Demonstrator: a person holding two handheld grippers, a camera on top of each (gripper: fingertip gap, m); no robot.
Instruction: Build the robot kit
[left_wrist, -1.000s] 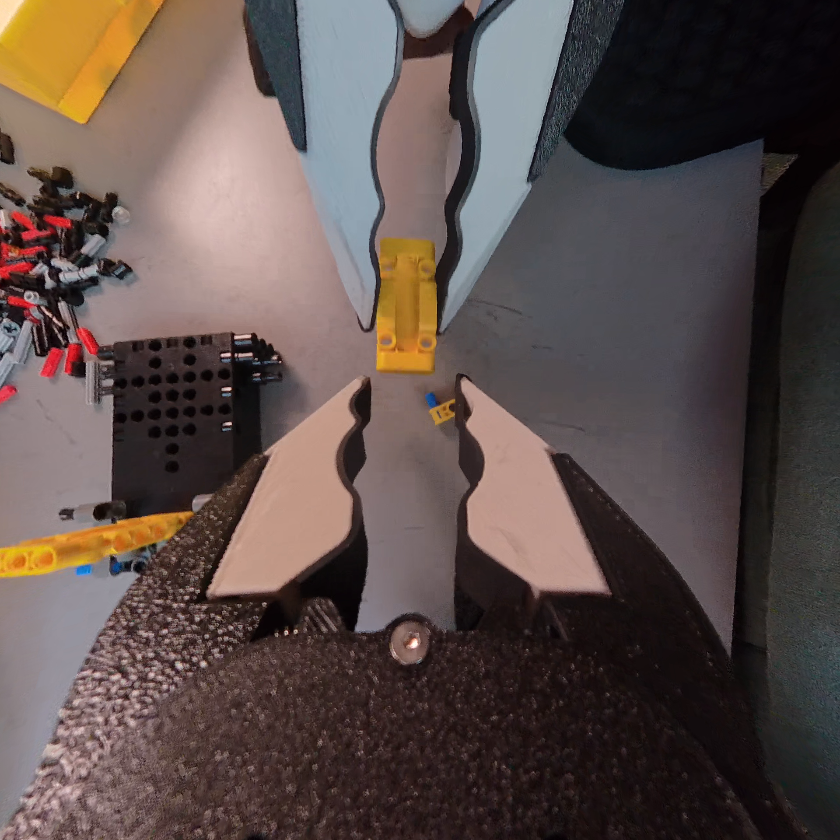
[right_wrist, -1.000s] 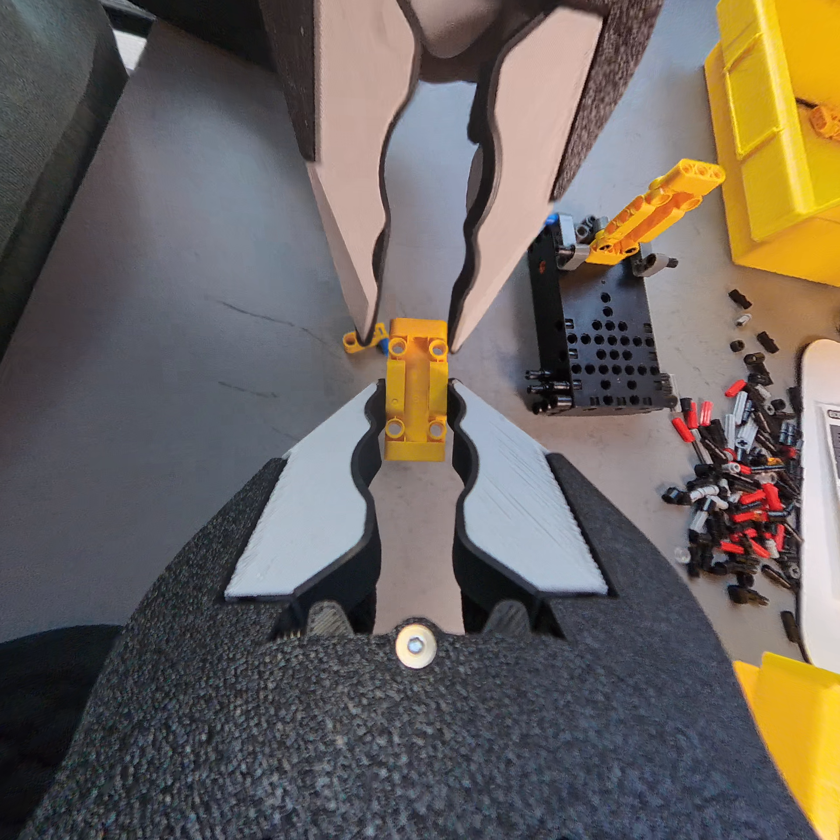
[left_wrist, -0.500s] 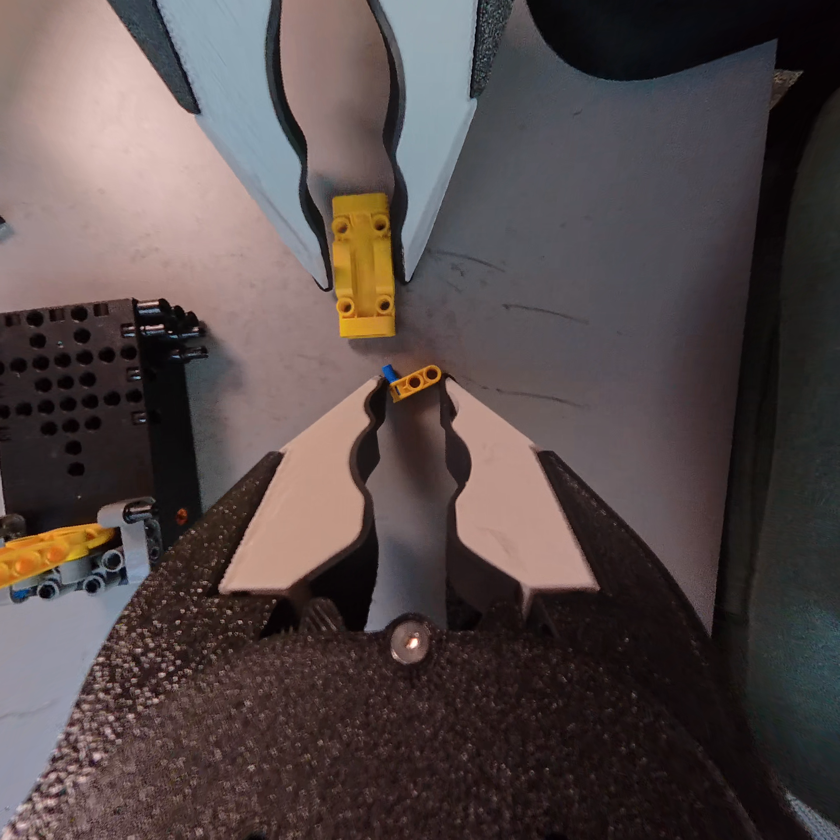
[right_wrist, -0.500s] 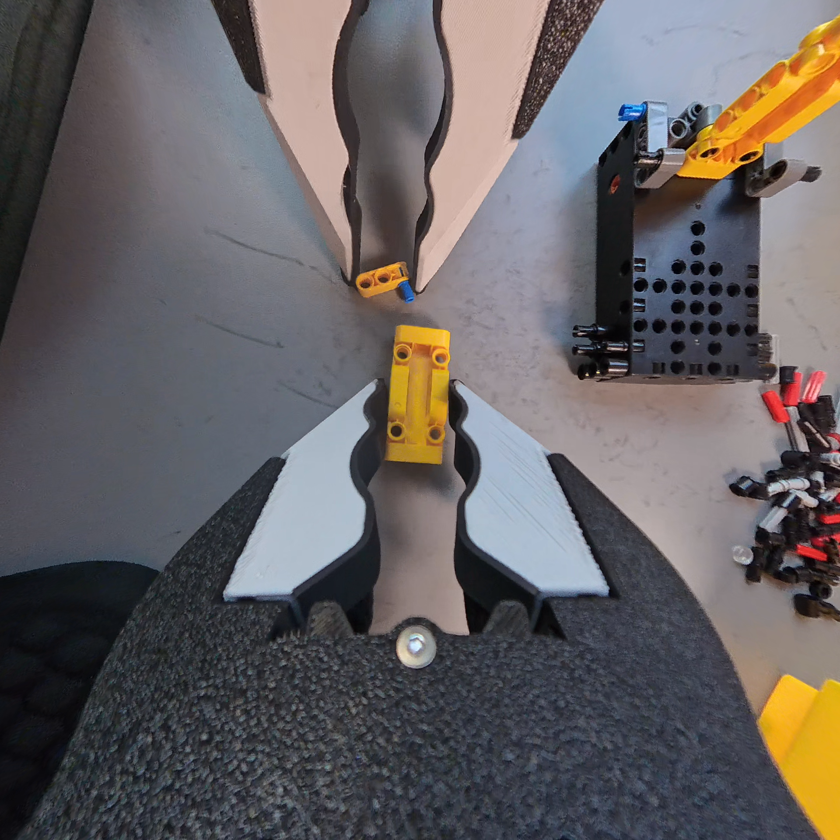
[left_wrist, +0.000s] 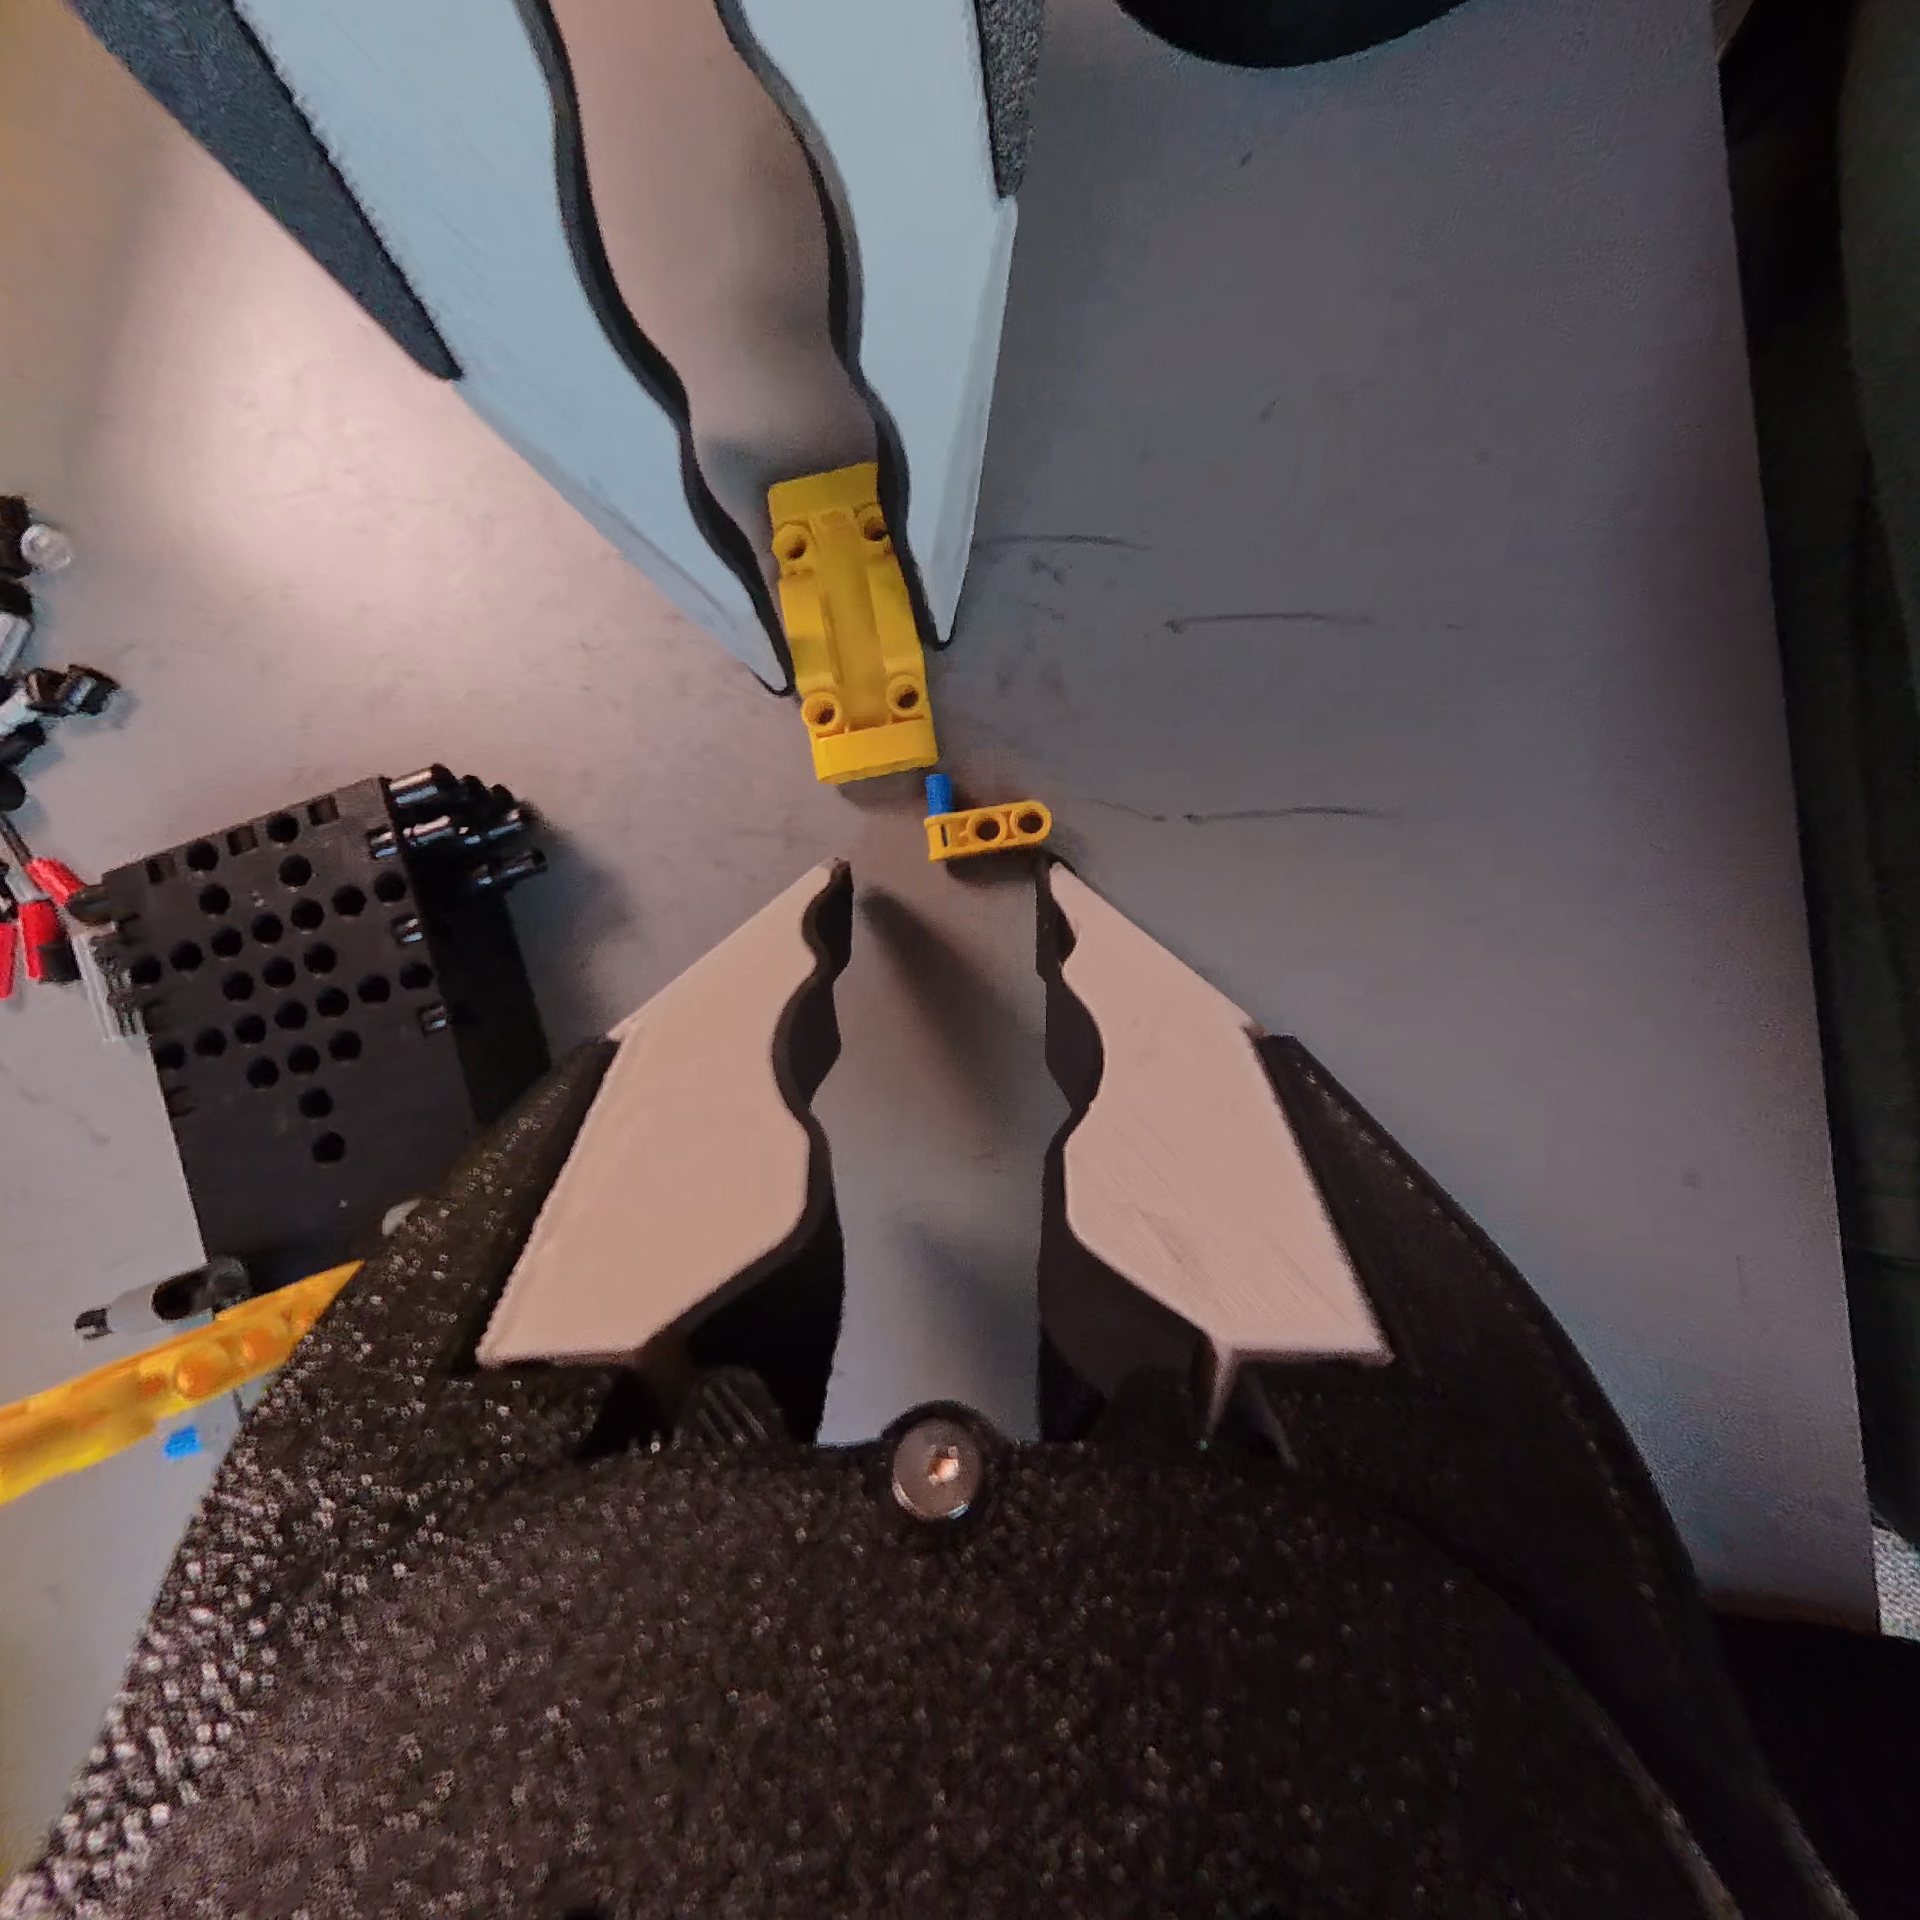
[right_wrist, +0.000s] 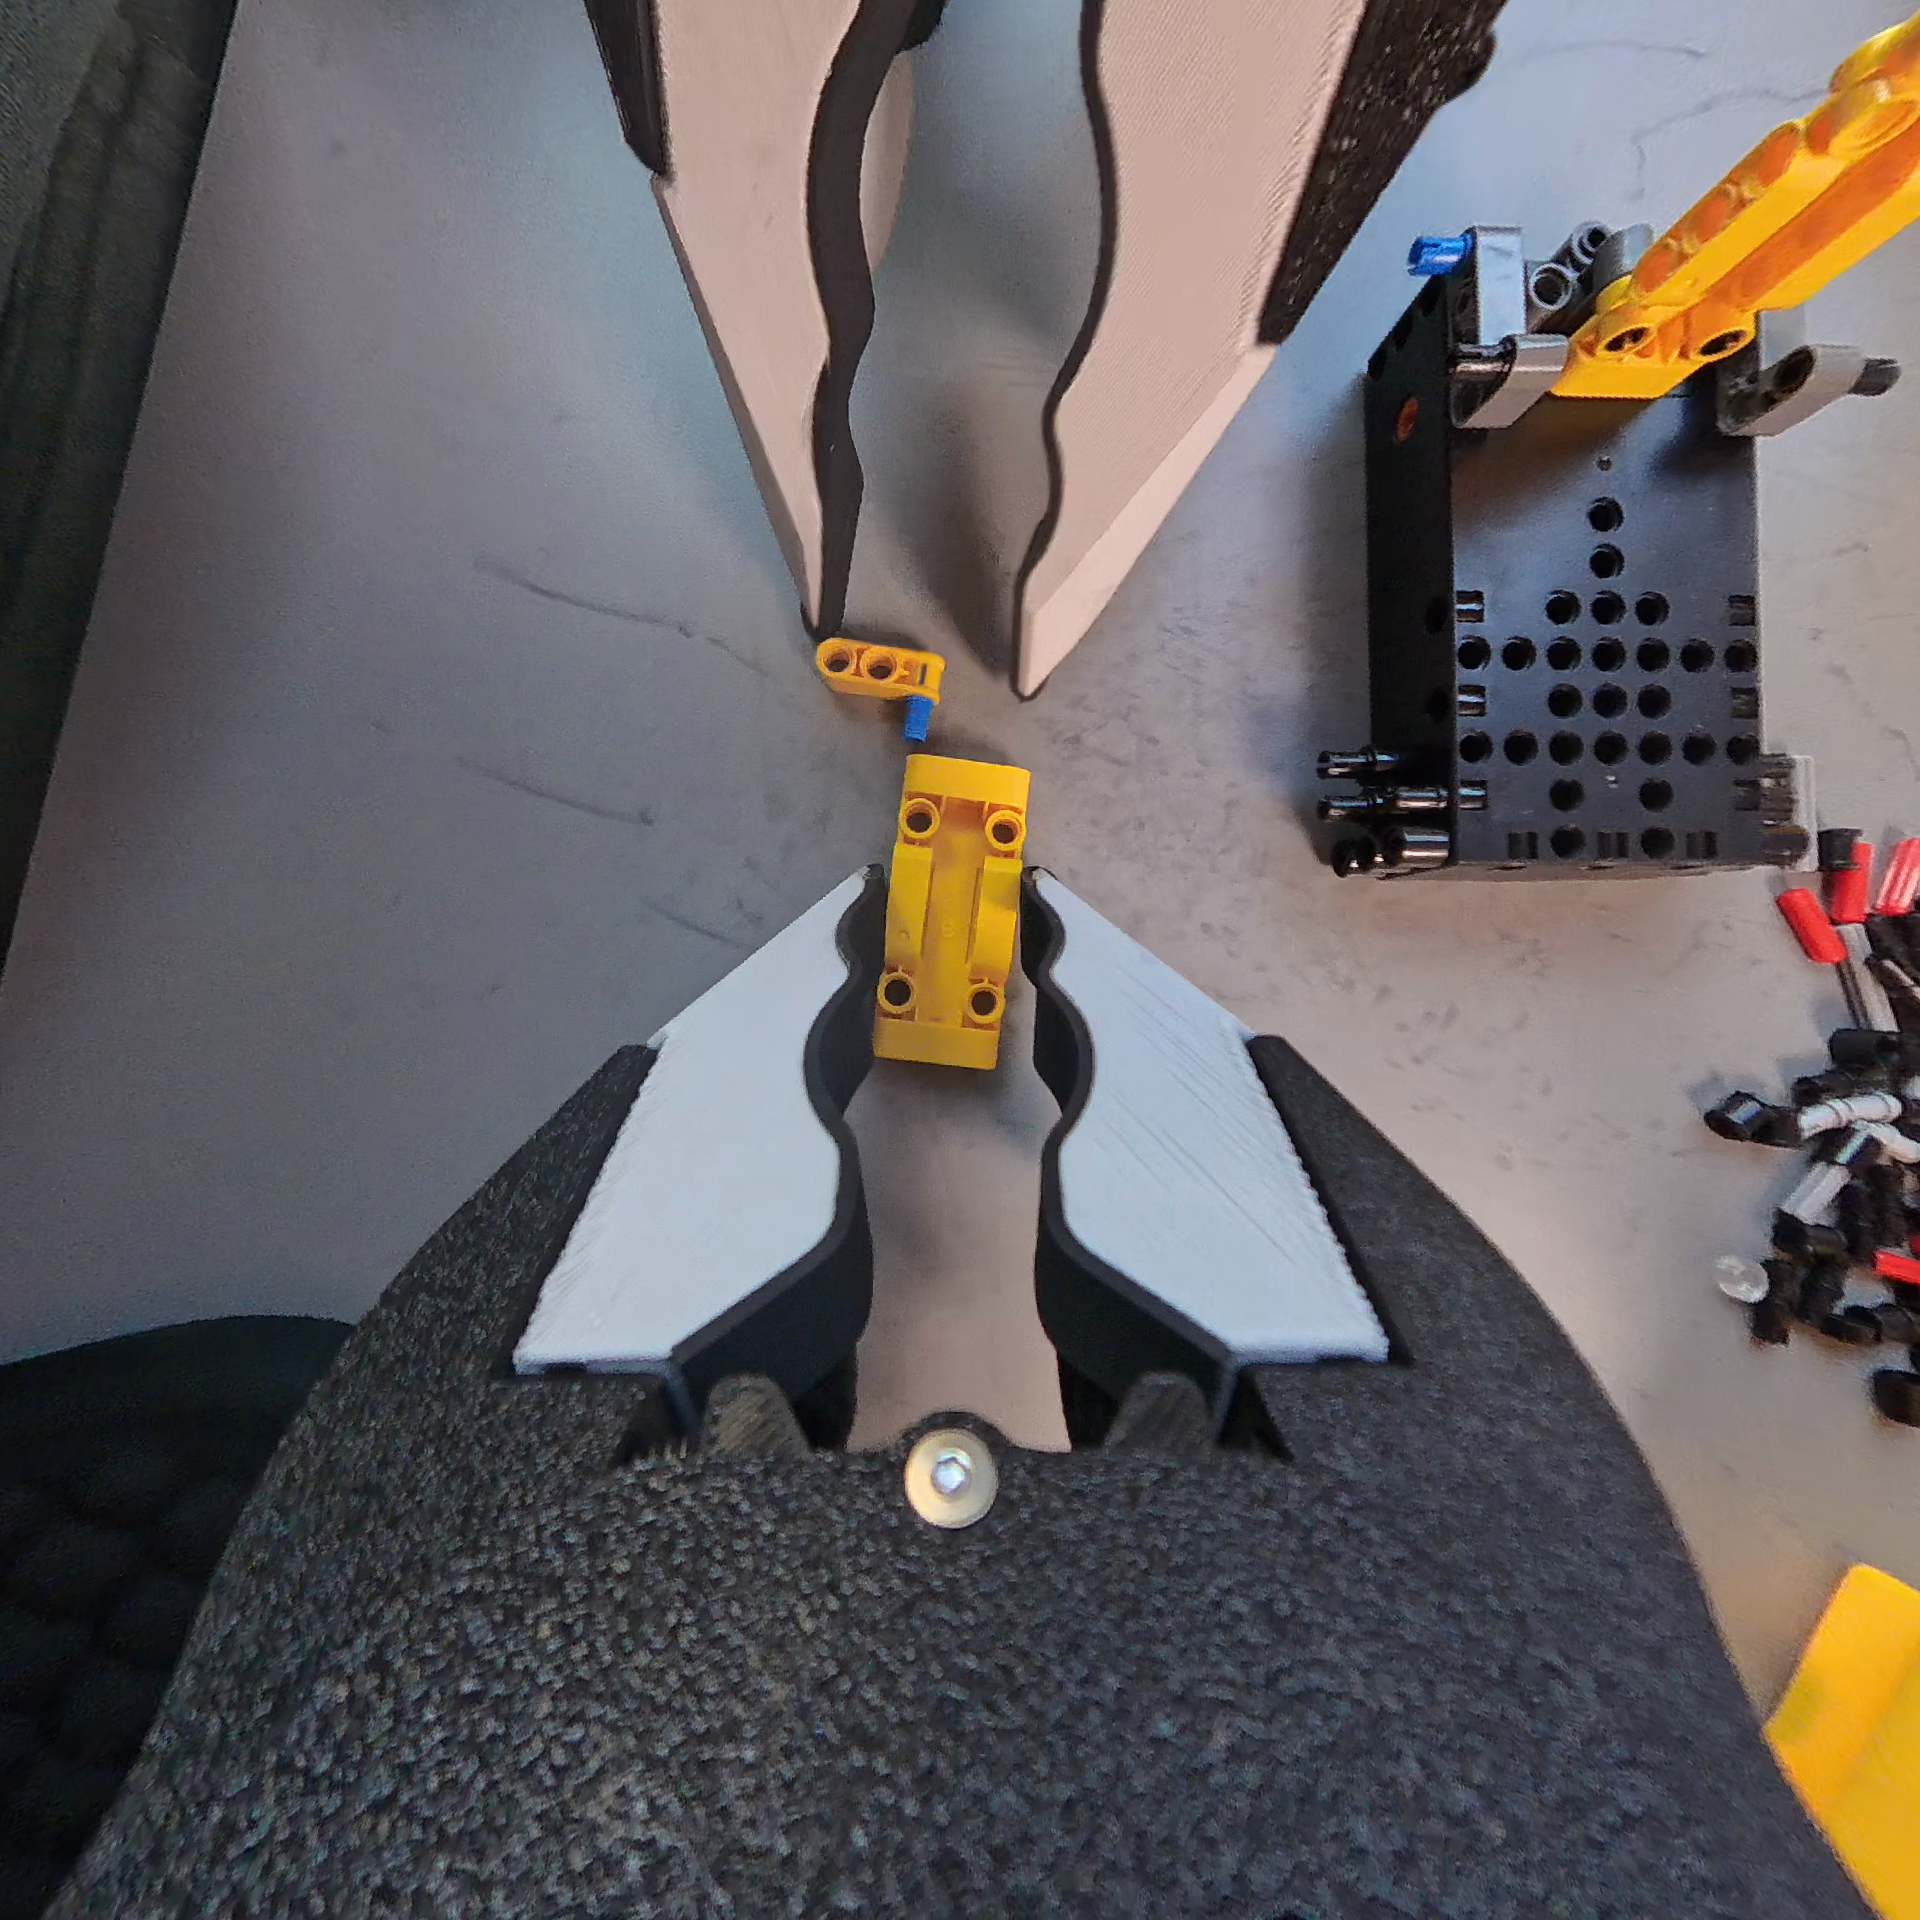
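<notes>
In the right wrist view my right gripper (right_wrist: 948, 878) is shut on a yellow block (right_wrist: 951, 914) with holes at its corners, held just over the grey table (right_wrist: 416, 727). A small yellow beam (right_wrist: 878, 665) with a blue pin lies just beyond the block, the pin pointing at it. My left gripper (right_wrist: 925, 655) reaches in from the top, open, one fingertip touching the beam. In the left wrist view my left gripper (left_wrist: 943, 873) is open and empty. The beam (left_wrist: 987, 831) lies at its right fingertip. The right gripper (left_wrist: 860, 665) holds the block (left_wrist: 857, 623) opposite.
A black perforated block (right_wrist: 1579, 665) with black pins and a long yellow beam (right_wrist: 1766, 239) on top sits to the right; it also shows in the left wrist view (left_wrist: 301, 997). Loose red and black pins (right_wrist: 1849, 1143) lie nearby. A yellow bin corner (right_wrist: 1860, 1745) shows at the lower right. My hands' fingertips stand some 5 cm from each other.
The left gripper's jaws have spread from the small beam, which was between its tips half a second ago. The beam has turned, its pin now toward the block. The right gripper keeps the block.
</notes>
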